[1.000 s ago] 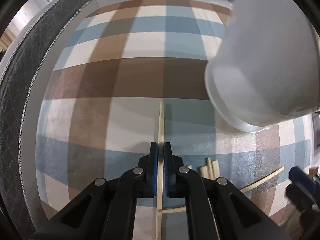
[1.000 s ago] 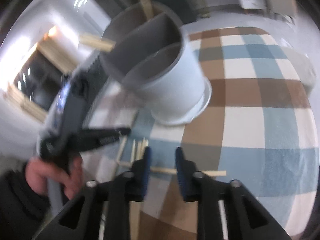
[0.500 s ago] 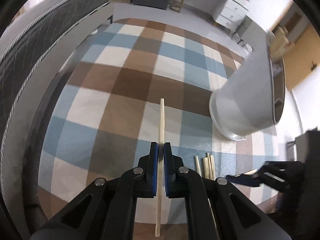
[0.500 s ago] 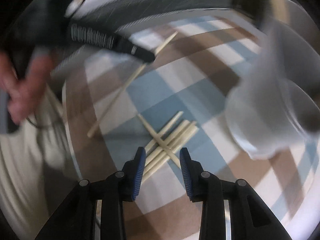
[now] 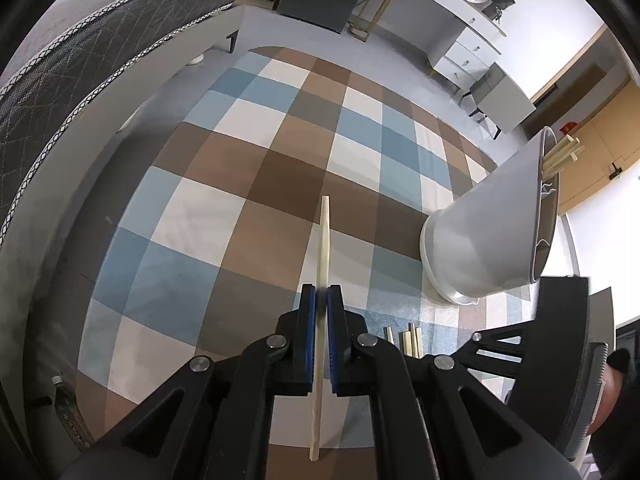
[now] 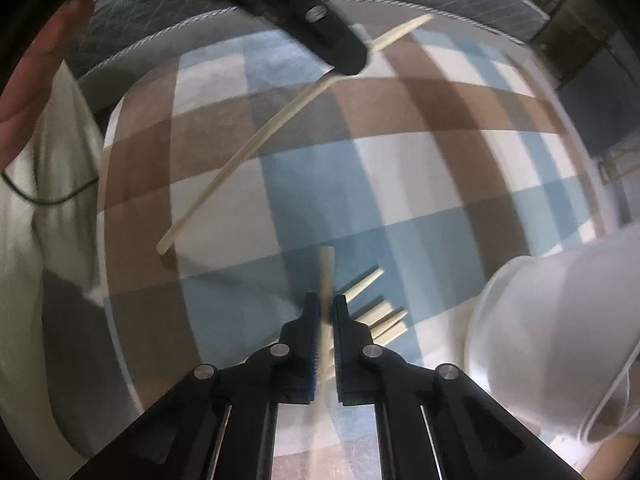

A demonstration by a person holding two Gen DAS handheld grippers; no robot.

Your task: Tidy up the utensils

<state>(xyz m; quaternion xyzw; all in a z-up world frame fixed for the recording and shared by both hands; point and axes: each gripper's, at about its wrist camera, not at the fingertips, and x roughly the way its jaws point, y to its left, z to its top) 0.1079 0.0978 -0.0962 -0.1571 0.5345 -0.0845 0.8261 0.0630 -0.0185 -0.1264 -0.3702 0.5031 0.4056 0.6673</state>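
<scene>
Two fisheye views look down over a counter covered by a checked cloth of blue, brown and cream squares (image 5: 248,200). The left hand-held gripper (image 5: 321,300) has its blue-padded jaws pressed together on one pale wooden chopstick (image 5: 323,240), held clear above the cloth with its ends jutting out ahead of and behind the jaws. The right hand-held gripper (image 6: 325,312) points steeply down — its jaws have closed to a narrow gap around a second pale wooden chopstick (image 6: 326,268), whose tip rises just past the pads. Beside that tip, a few loose pale chopsticks (image 6: 380,316) lie side by side on a blue square. A tall white cylindrical utensil holder (image 5: 492,240) stands near them on the cloth — several chopstick ends (image 5: 562,154) poke from its mouth. Beyond the cloth's far edge runs a dark quilted mattress edge (image 5: 80,52).
</scene>
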